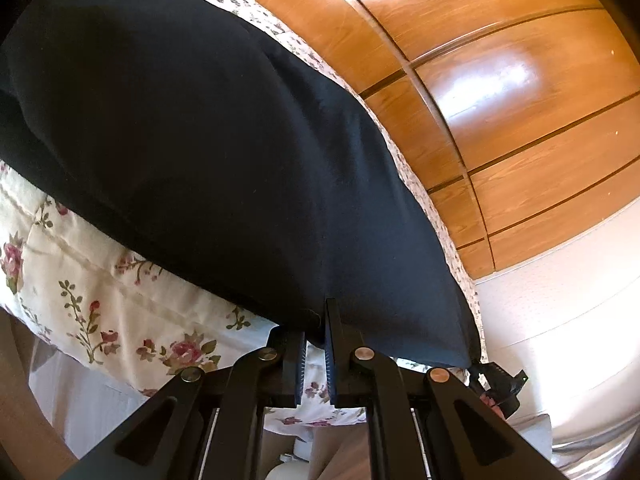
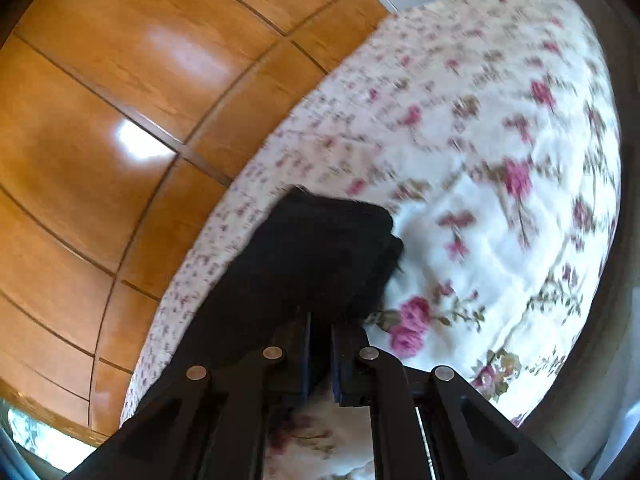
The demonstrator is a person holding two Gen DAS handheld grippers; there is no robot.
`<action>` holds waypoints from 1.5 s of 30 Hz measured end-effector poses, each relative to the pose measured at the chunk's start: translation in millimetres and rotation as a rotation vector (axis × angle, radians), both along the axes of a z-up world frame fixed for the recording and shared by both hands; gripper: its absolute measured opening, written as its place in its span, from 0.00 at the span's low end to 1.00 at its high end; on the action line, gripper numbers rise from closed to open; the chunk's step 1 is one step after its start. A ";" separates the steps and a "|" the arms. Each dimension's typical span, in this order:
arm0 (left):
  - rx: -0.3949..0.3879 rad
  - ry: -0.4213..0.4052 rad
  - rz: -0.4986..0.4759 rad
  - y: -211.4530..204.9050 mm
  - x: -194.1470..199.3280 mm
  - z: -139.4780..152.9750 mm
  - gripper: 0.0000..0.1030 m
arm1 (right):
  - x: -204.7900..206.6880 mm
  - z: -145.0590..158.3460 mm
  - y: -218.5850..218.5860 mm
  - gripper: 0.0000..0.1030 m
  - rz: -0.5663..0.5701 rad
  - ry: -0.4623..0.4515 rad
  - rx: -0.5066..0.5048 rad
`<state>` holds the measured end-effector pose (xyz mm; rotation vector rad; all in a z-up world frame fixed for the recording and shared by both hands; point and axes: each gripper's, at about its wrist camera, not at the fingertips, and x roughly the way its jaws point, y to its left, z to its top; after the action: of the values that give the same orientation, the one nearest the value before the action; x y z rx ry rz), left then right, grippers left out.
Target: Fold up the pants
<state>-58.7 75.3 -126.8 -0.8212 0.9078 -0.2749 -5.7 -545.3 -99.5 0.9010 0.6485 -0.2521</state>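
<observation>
The black pants [image 1: 200, 140] lie spread across a floral bedspread [image 1: 80, 280] and fill most of the left wrist view. My left gripper [image 1: 318, 316] is shut on the near edge of the pants. In the right wrist view a bunched end of the black pants [image 2: 320, 248] is lifted above the bedspread [image 2: 480, 160]. My right gripper [image 2: 320, 324] is shut on that cloth. The other gripper's tip [image 1: 498, 384] shows at the right corner of the pants in the left wrist view.
A glossy wooden wardrobe [image 1: 500, 80] stands just beyond the bed's far edge; it also shows in the right wrist view [image 2: 120, 120]. A white wall [image 1: 560, 320] is at the right. The bed's side drops off at lower left [image 1: 80, 400].
</observation>
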 end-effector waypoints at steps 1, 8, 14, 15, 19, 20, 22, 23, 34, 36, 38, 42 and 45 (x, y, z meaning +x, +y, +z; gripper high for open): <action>0.018 -0.003 -0.005 -2.3 0.8 2.1 0.08 | 0.2 2.4 2.1 0.06 -0.005 0.005 -0.016; 0.093 -0.121 -0.027 -7.4 -12.7 37.9 0.19 | -7.2 48.3 23.1 0.17 -0.075 0.000 -0.228; 0.194 -0.240 -0.008 0.5 -24.4 70.8 0.19 | 1.7 87.4 70.0 0.17 -0.016 -0.025 -0.484; 0.213 -0.238 -0.012 1.3 -20.5 72.1 0.19 | 5.3 92.0 79.7 0.17 -0.017 -0.020 -0.537; 0.248 -0.198 0.011 12.9 2.3 67.2 0.19 | 15.0 101.2 92.2 0.17 -0.004 -0.066 -0.517; 0.254 -0.189 0.018 16.9 9.9 65.0 0.21 | 20.9 103.3 98.7 0.17 0.049 -0.078 -0.491; 0.293 -0.182 0.020 21.5 23.5 62.2 0.22 | 33.1 104.6 116.0 0.17 0.142 -0.093 -0.465; 0.325 -0.174 0.027 26.5 29.8 59.2 0.22 | 42.9 104.3 131.8 0.17 0.232 -0.111 -0.435; 0.328 -0.070 0.232 124.7 36.8 30.2 0.17 | 146.5 78.5 327.9 0.43 0.929 -0.122 -0.148; 0.378 -0.060 0.267 130.1 30.0 30.7 0.16 | 172.3 73.5 364.4 0.43 1.020 -0.101 -0.086; 0.360 -0.046 0.297 138.8 24.1 27.9 0.09 | 198.6 64.6 394.2 0.43 1.050 -0.080 0.006; 0.348 -0.044 0.315 142.4 19.8 32.0 0.09 | 244.7 36.7 432.0 0.43 1.076 0.036 0.137; 0.339 -0.117 0.294 133.1 24.3 47.7 0.15 | 267.3 16.5 454.4 0.42 1.142 0.118 0.184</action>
<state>-34.4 208.4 -79.2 -0.6059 0.6875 0.0870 261.6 -90.9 -82.9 0.5705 1.2049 0.7921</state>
